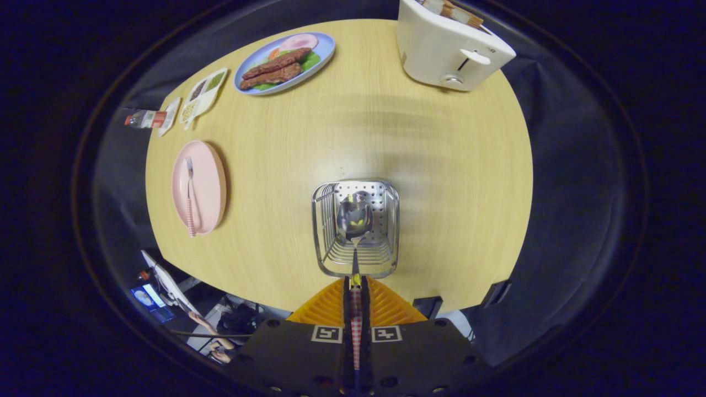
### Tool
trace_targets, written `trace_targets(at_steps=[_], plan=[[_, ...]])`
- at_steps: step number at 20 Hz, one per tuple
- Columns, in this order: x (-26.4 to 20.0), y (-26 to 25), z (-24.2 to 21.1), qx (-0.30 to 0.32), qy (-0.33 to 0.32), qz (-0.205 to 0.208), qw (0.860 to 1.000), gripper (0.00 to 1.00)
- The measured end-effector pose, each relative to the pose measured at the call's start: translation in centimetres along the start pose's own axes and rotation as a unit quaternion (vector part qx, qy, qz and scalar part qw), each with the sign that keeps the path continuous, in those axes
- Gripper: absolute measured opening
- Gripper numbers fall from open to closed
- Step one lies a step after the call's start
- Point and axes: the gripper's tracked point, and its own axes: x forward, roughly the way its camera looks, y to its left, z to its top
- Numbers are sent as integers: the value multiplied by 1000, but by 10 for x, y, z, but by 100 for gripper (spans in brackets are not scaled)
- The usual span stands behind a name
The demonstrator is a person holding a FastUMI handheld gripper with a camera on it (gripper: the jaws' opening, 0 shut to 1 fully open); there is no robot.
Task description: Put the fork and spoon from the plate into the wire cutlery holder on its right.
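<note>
Gripper view: hand-held gripper (356, 286) clamps the spoon (354, 220) by its handle, bowl over the wire cutlery holder (356, 229); lower it straight, then release.

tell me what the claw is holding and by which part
The claw is shut on the spoon, gripping its checked handle, with the bowl hanging over the wire cutlery holder.

We see the gripper (356, 286) closed on the spoon (354, 220) over the wire cutlery holder (356, 229); the plate (209, 187), bearing the fork (190, 193), lies at nine o'clock, the toaster (449, 47) at one.
</note>
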Motion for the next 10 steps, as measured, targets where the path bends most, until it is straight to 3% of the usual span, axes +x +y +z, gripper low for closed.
trace_targets(at_steps=[10], plan=[[11, 7, 9, 5, 12, -3, 1000, 8]])
